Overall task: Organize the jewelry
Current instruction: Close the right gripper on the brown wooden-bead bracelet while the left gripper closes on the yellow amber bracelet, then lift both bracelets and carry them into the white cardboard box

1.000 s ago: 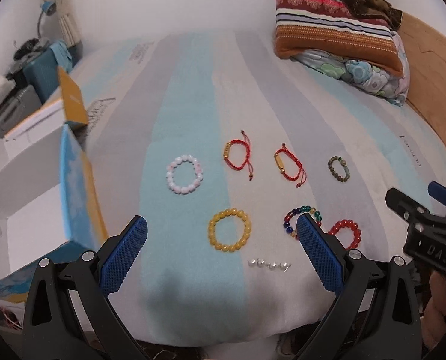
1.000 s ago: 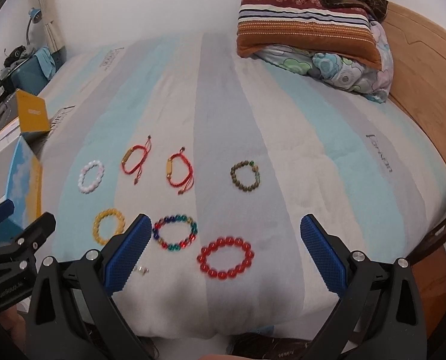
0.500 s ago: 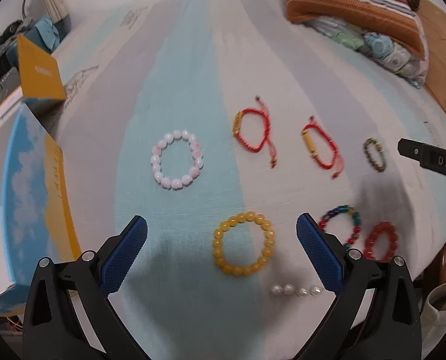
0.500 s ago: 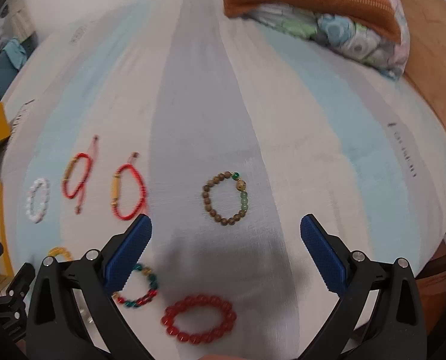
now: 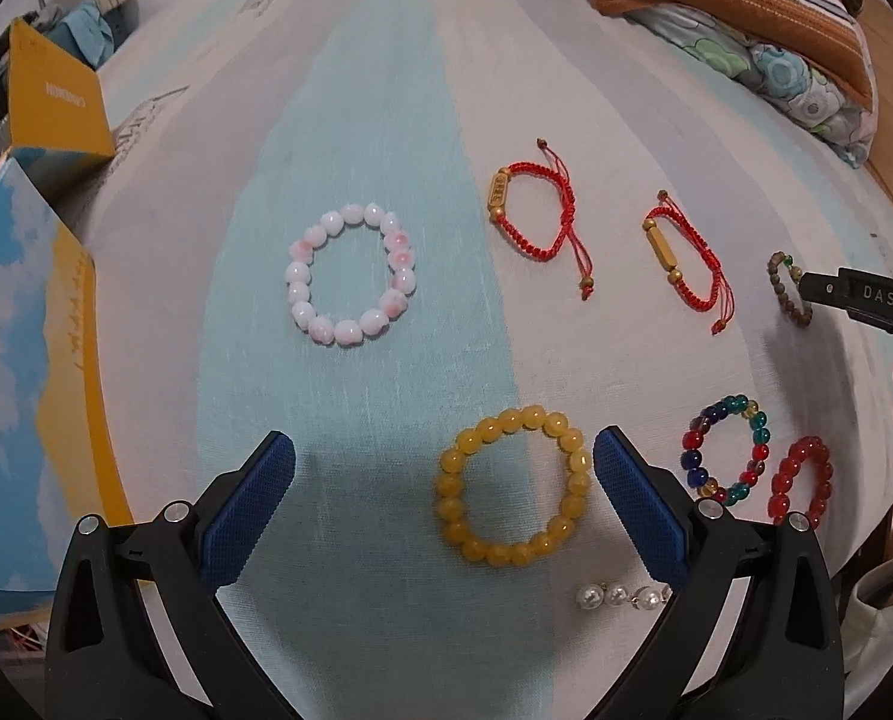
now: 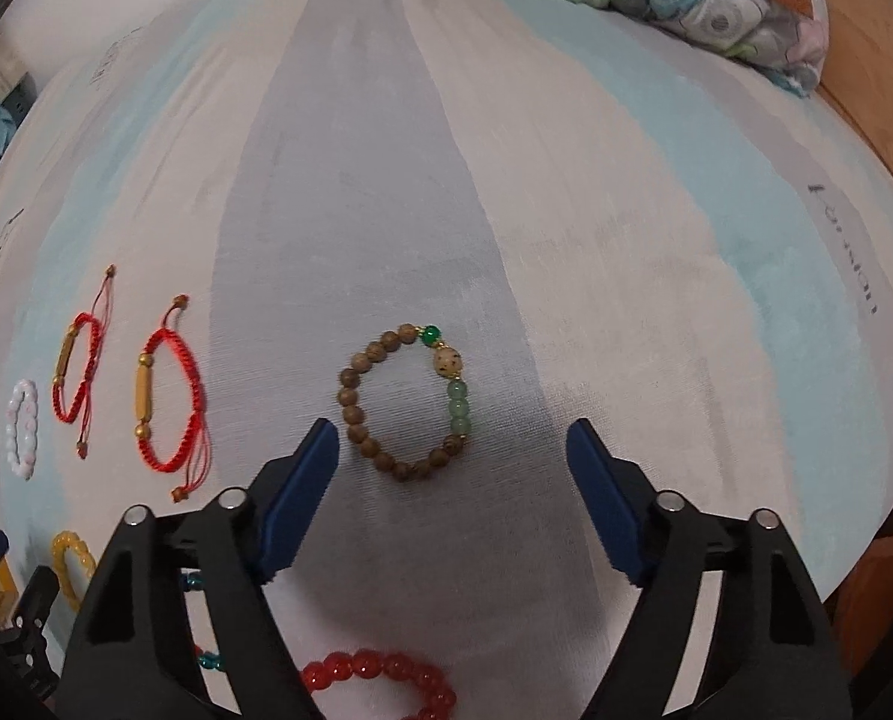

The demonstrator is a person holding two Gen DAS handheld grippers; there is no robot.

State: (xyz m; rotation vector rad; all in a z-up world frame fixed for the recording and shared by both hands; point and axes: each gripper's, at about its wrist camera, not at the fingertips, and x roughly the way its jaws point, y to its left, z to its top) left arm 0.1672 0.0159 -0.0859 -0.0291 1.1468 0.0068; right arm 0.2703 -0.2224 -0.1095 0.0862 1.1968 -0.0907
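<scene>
both claws hang above a striped bed [image 5: 386, 120] with bracelets laid out on it. the left claw [image 5: 443, 498] is spread wide, released, gripping nothing. the yellow bead bracelet [image 5: 512, 486] lies flat on the bed in the gap between its blue pads, nearer the right pad [image 5: 638, 510], which sits just beside the ring's right edge; the left pad [image 5: 248, 510] is well apart from it. the pink-white bead bracelet [image 5: 352, 273] lies farther ahead, to the left. three pearls [image 5: 617, 596] lie near the right pad's base.

the right claw [image 6: 452, 495] is likewise released and wide. the brown and green bead bracelet [image 6: 404, 402] lies flat just ahead of its tips, between the two pads in line, closer to the left pad [image 6: 296, 498], touching neither. the red bead bracelet [image 6: 380, 687] lies under the claw, near the lower edge of the view. two red cord bracelets, one [image 6: 170, 402] nearer and one [image 6: 80, 375] farther, lie off to the left.
</scene>
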